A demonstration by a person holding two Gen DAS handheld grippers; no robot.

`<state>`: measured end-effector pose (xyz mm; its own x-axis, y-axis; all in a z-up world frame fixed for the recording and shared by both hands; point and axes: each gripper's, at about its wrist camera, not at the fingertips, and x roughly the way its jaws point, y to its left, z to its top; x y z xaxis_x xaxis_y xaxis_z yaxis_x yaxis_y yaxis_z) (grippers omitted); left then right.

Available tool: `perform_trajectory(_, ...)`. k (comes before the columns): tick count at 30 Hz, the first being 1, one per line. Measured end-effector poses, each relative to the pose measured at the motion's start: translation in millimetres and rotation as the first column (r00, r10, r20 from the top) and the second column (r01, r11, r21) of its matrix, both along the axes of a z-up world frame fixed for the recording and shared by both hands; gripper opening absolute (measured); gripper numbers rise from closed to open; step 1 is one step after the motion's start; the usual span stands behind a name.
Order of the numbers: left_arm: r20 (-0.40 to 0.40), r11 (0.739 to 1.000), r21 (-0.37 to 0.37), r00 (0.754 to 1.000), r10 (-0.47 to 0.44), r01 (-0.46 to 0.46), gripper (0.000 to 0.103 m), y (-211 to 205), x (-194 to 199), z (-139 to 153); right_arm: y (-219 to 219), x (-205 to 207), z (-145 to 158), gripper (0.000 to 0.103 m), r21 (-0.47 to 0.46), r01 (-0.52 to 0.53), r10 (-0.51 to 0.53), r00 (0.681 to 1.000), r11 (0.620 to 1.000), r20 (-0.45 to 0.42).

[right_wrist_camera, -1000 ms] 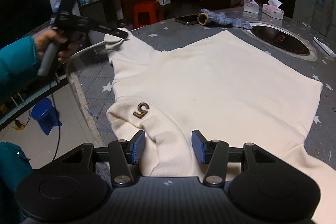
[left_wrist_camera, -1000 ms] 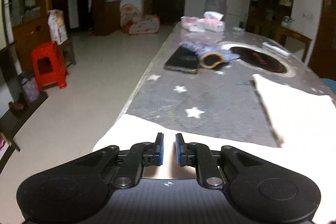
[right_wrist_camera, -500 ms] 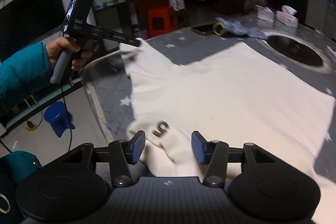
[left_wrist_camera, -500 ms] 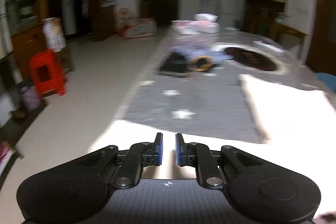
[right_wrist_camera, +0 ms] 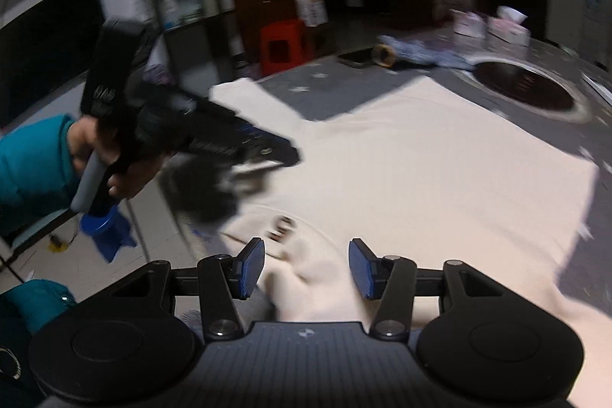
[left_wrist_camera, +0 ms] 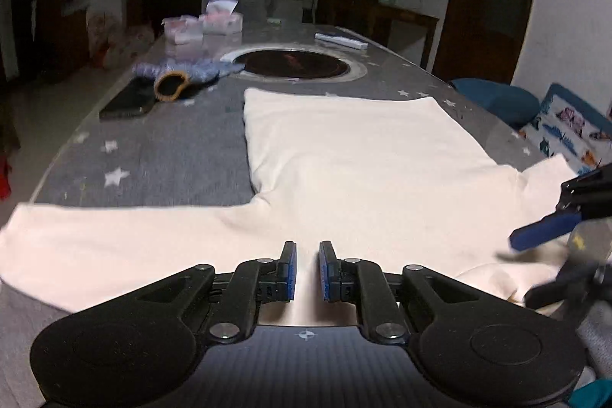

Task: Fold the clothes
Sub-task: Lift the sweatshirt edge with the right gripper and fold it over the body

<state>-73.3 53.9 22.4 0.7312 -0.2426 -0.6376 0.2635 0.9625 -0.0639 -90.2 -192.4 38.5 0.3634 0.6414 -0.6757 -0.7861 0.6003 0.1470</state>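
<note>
Grey star-print tablecloth (left_wrist_camera: 160, 155), soft cream sweater (left_wrist_camera: 363, 159) (flat), left gripper (left_wrist_camera: 307, 270) jaws nearly closed, right gripper (right_wrist_camera: 306, 268) jaws wide, empty

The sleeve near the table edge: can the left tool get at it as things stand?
Probably yes. The sleeve lies flat and uncovered beside the left tool, nothing rests on it, and the right tool is on the other side of the shirt.

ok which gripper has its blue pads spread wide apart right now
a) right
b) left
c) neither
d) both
a: in its own wrist view the right gripper shows a wide gap between its blue pads above the cream-white garment, while the left gripper has its pads nearly together with only a narrow strip of cloth showing between them.
</note>
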Motion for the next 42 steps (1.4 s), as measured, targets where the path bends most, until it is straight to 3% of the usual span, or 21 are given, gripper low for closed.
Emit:
perform_trajectory(5, 0.009, 1.0, 0.013, 1.0, -0.016, 0.016, 0.014, -10.7, -1.0, 10.6, -27.8, 0.0, -7.2, 0.049, -0.02, 0.072, -0.072, 0.997, 0.997, -0.03)
perform_trajectory(11, 0.055, 0.993, -0.034, 0.992, -0.11, 0.112, 0.014, -47.7, 0.6, 24.2, -66.6, -3.4, -8.4, 0.048, 0.023, 0.22, -0.218, 0.974, 0.975, -0.058)
perform_trajectory(19, 0.038, 0.954, -0.043, 0.955, -0.294, 0.296, 0.014, -110.5, 1.1, 12.3, -108.7, -19.1, -7.6, 0.042, 0.036, 0.317, -0.314, 0.947, 0.948, -0.071)
perform_trajectory(21, 0.011, 0.942, -0.039, 0.943, -0.333, 0.333, 0.014, -120.7, -2.2, 4.7, -121.8, -18.9, -6.7, 0.042, 0.042, 0.377, -0.373, 0.925, 0.925, -0.074)
perform_trajectory(28, -0.01, 0.905, 0.002, 0.905, -0.424, 0.424, 0.024, -135.6, -22.9, -4.8, -181.9, -12.6, -16.9, 0.034, 0.046, 0.61, -0.604, 0.791, 0.791, -0.1)
perform_trajectory(35, -0.006, 0.914, -0.001, 0.914, -0.407, 0.407, 0.024, -134.3, -19.6, 0.2, -239.6, -0.7, -24.4, 0.033, 0.089, 0.804, -0.797, 0.595, 0.588, -0.101)
perform_trajectory(42, 0.009, 0.913, -0.004, 0.913, -0.409, 0.409, 0.03, -137.1, -18.8, 3.9, -271.8, 13.7, -37.2, 0.033, 0.104, 0.894, -0.884, 0.446, 0.435, -0.139)
